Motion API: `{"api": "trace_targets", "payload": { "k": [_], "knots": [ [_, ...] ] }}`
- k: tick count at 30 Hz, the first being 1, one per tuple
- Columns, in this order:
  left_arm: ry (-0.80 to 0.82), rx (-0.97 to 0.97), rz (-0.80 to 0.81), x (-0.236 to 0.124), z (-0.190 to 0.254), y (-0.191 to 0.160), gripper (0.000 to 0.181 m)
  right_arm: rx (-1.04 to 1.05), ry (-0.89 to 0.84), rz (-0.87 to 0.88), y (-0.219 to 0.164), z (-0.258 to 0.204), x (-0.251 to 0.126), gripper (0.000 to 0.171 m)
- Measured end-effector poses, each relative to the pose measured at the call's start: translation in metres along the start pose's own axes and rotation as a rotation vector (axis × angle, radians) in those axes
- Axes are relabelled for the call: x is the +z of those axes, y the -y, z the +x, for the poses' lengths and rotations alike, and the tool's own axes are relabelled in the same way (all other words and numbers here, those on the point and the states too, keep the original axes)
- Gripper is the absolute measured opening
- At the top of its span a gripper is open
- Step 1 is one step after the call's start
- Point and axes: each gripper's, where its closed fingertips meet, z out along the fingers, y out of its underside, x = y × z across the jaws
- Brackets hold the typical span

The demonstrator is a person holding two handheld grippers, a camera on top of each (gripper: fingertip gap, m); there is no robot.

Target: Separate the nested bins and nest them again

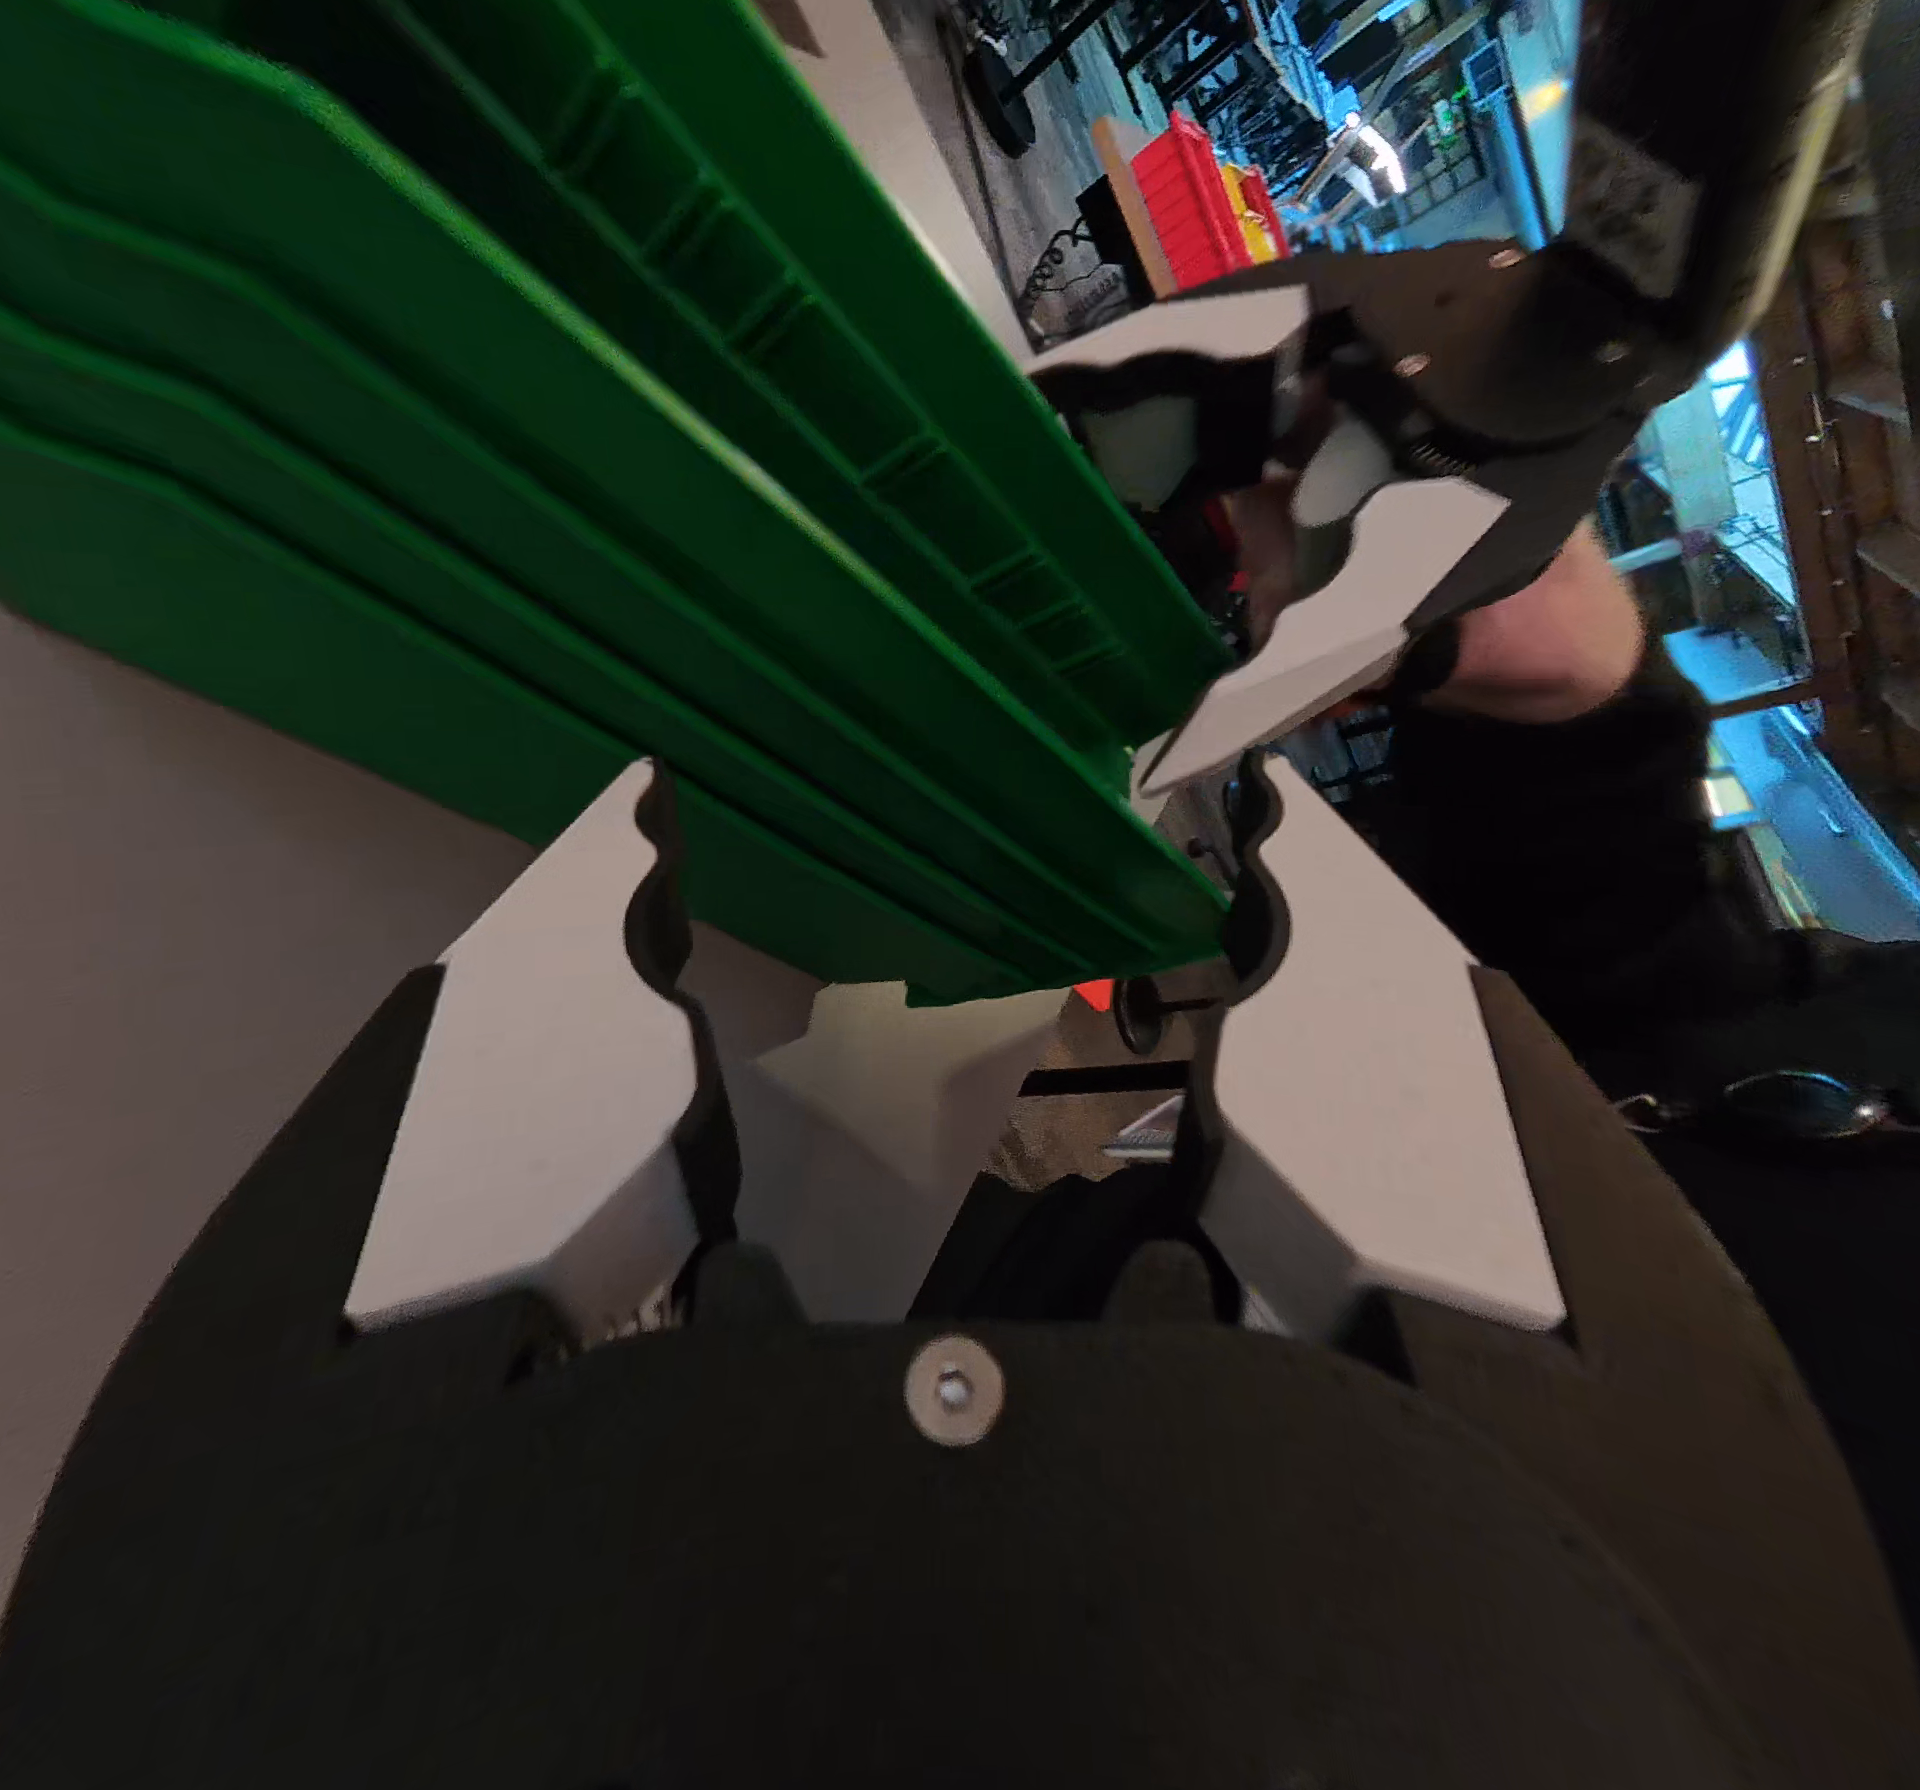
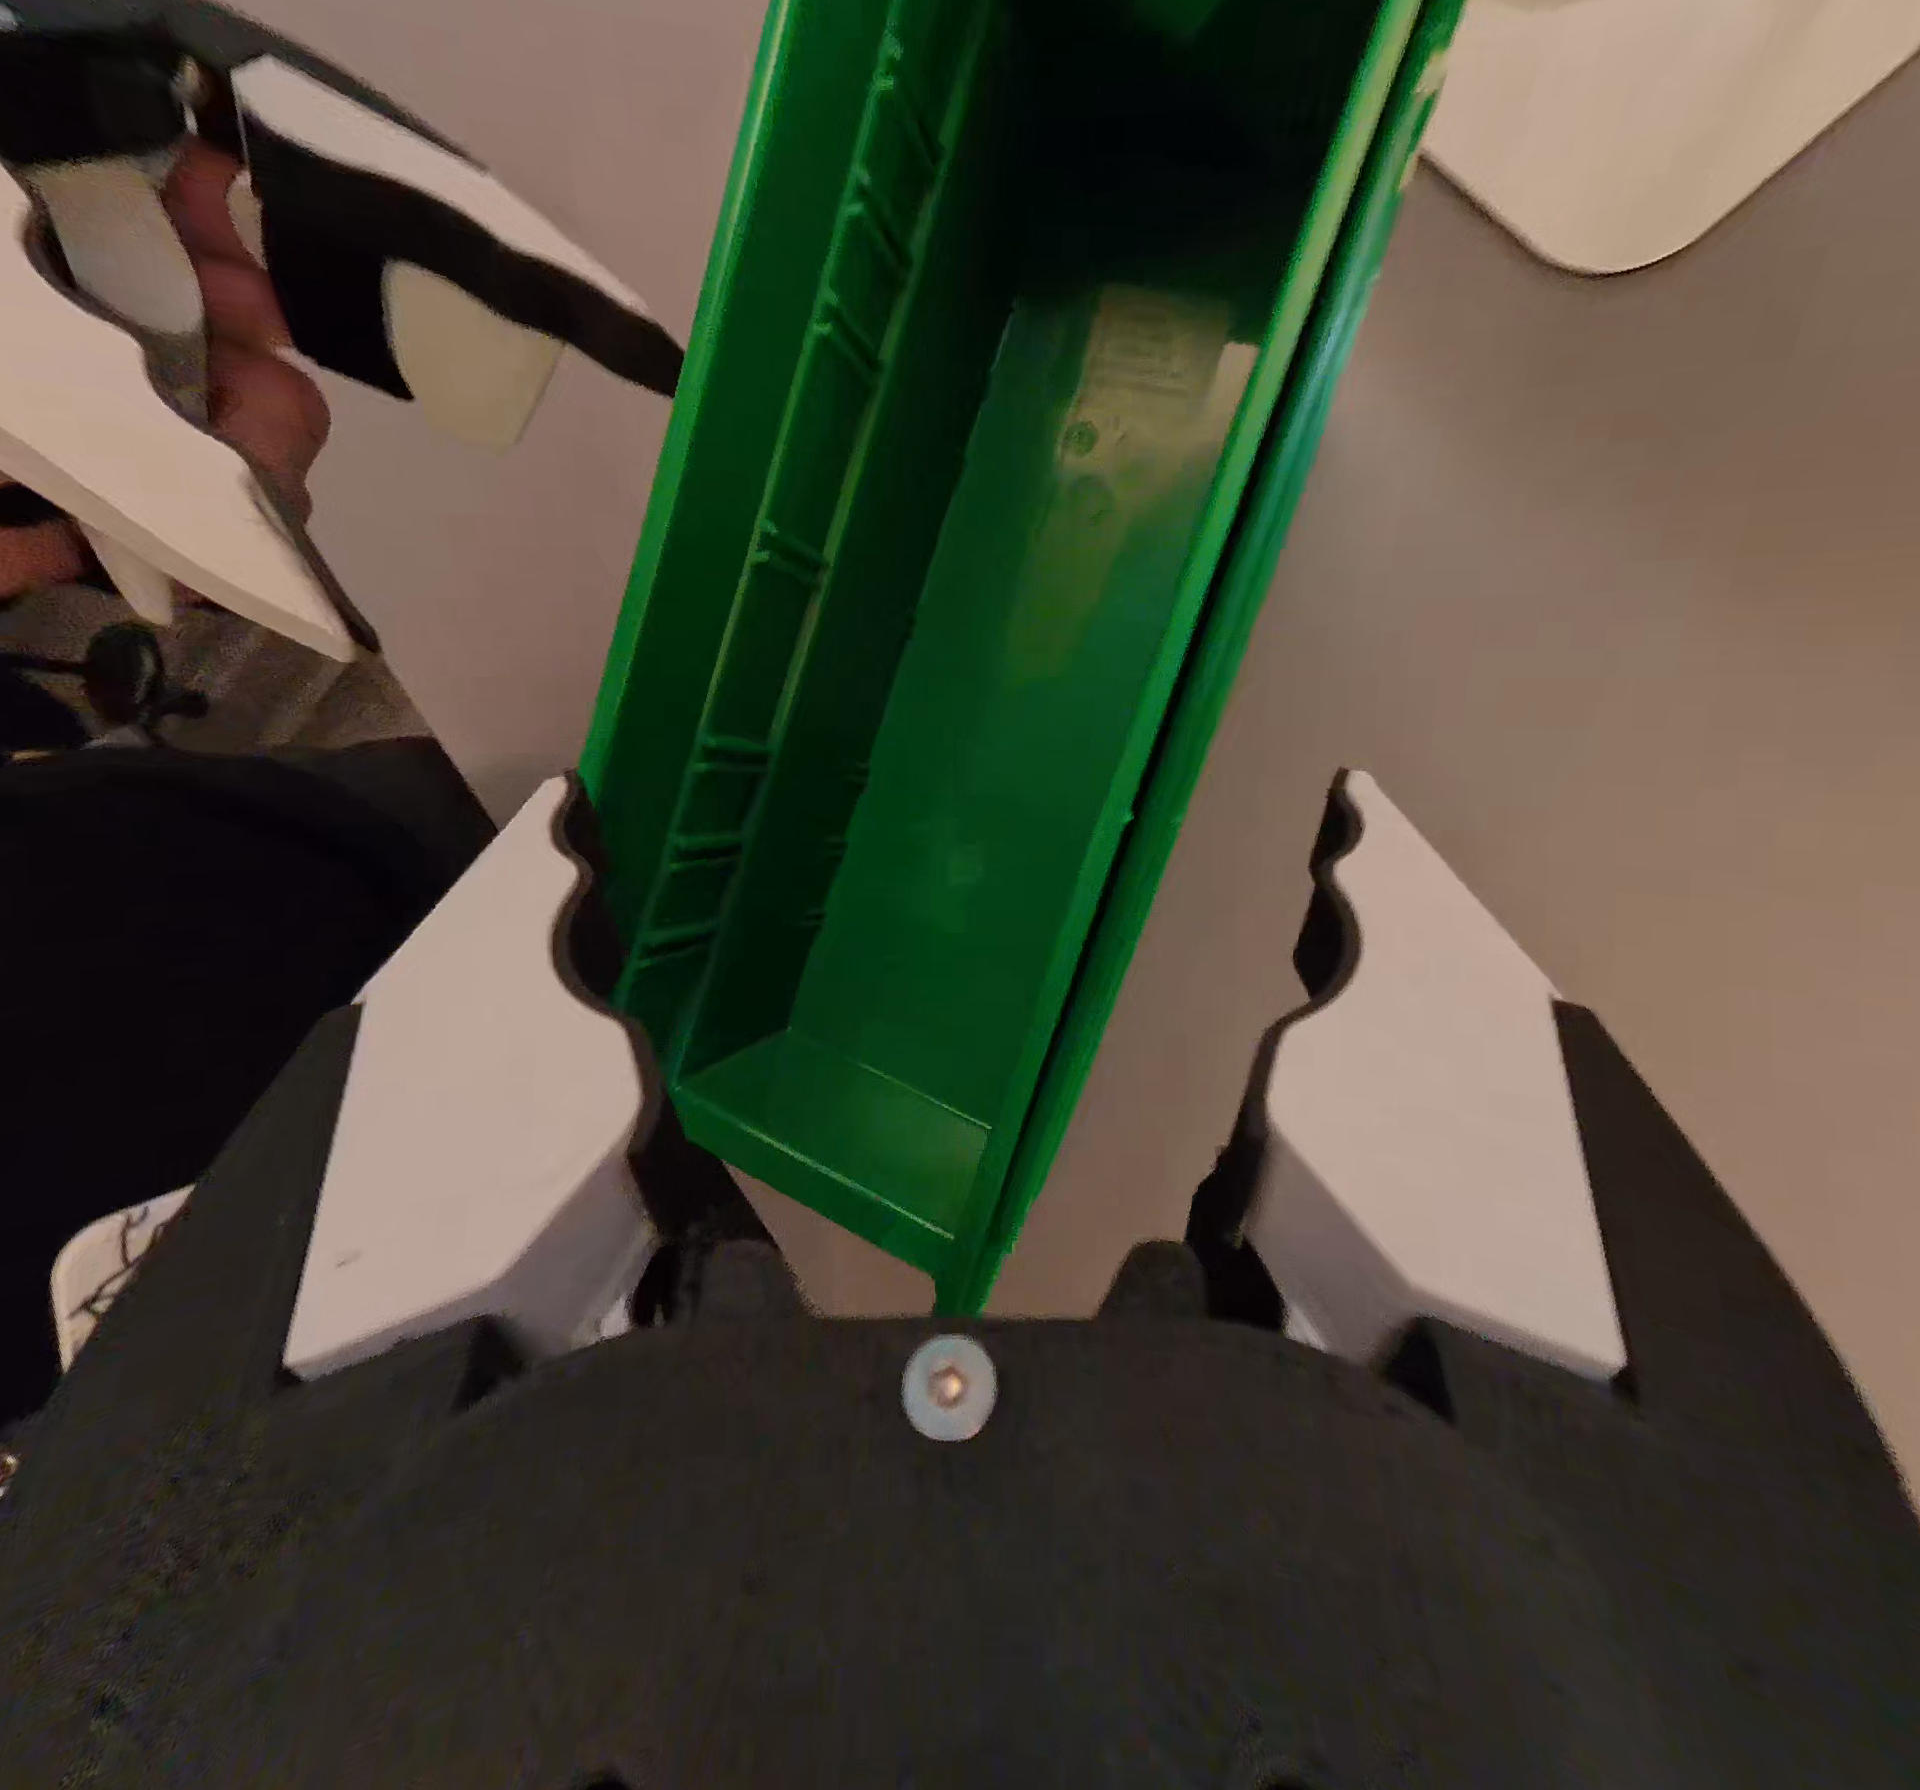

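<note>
Several green bins (image 1: 436, 410) are nested in one stack on a grey table (image 1: 156, 909). In the left wrist view I see their stacked rims from the side. My left gripper (image 1: 956, 774) is open, with the stack's near corner between its fingers; the right finger touches a rim edge. In the right wrist view I look into the long top bin (image 2: 987, 701). My right gripper (image 2: 956, 784) is open around its near end, the left finger against the bin's rim. The right gripper (image 1: 1112, 577) also shows open at the stack's end. The left gripper (image 2: 514, 514) shows open beside the bin.
A white moulded tray (image 2: 1662, 78) lies on the table at the far right. The table edge (image 2: 447, 774) runs at the left, with dark floor beyond it. Red bins (image 1: 1184, 202) and shelving stand far behind. A person's hand (image 1: 1538, 639) holds the right gripper.
</note>
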Motion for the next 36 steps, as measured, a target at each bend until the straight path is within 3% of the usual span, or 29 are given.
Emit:
{"api": "trace_targets", "payload": {
  "k": [7,9,12,15,17,21,26,32,36],
  "knots": [
    [-0.029,0.018,-0.029,0.019,0.013,0.000,0.105,0.094,0.166,0.027,-0.008,-0.015,0.014,0.121],
    [-0.017,0.021,-0.039,0.021,0.012,0.000,0.107,0.129,0.225,0.042,-0.005,-0.021,0.009,0.134],
    [0.015,0.024,-0.037,0.022,0.005,0.005,0.107,0.174,0.153,0.093,-0.003,0.001,0.004,0.125],
    [0.060,-0.005,-0.013,0.021,-0.006,0.012,0.108,0.253,0.190,0.163,-0.003,0.019,-0.002,0.110],
    [0.101,-0.029,-0.024,0.022,-0.016,0.009,0.110,0.269,0.208,0.150,-0.011,0.029,0.005,0.110],
    [0.105,-0.098,-0.038,0.032,-0.026,0.001,0.111,0.365,0.403,0.159,-0.012,0.017,0.016,0.110],
    [0.127,-0.126,-0.054,0.039,-0.036,-0.004,0.110,0.412,0.442,0.171,-0.008,0.006,0.026,0.101],
    [0.134,-0.151,-0.078,0.033,-0.053,-0.002,0.108,0.408,0.392,0.202,-0.007,-0.012,0.035,0.108],
    [0.122,-0.204,-0.035,0.016,-0.066,0.011,0.101,0.377,0.408,0.263,0.001,-0.037,0.044,0.126]
  ]
}}
